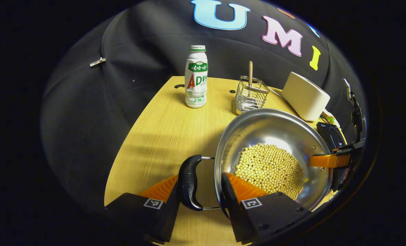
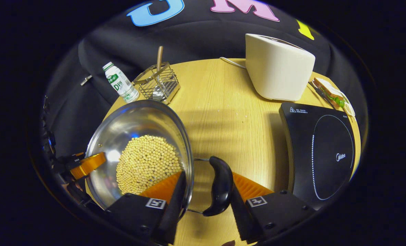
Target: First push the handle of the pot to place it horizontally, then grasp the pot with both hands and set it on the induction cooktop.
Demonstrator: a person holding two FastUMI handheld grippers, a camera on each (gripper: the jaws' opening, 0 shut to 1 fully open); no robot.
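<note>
A steel pot (image 1: pixel 274 118) (image 2: pixel 138 112) holding soybeans (image 1: pixel 269 167) (image 2: pixel 144 160) sits at the near part of the wooden table (image 2: pixel 230 112). My left gripper (image 1: pixel 201 177) straddles its black side handle (image 1: pixel 189 182): one finger lies against the handle's outside, the other inside the pot wall. My right gripper (image 2: pixel 208 175) clamps the opposite black handle (image 2: pixel 220 186) and rim the same way. Each gripper also appears across the pot in the other's view. The black induction cooktop (image 2: pixel 322 153) (image 1: pixel 331 135) lies to the right of the pot. I cannot tell whether the pot is off the table.
A white drink bottle (image 1: pixel 196 78) (image 2: pixel 120 83) and a wire basket (image 1: pixel 250 95) (image 2: pixel 156 83) with a wooden-handled utensil stand behind the pot. A white appliance (image 2: pixel 278 68) sits at the back, behind the cooktop, with a sandwich (image 2: pixel 331 92) beside it.
</note>
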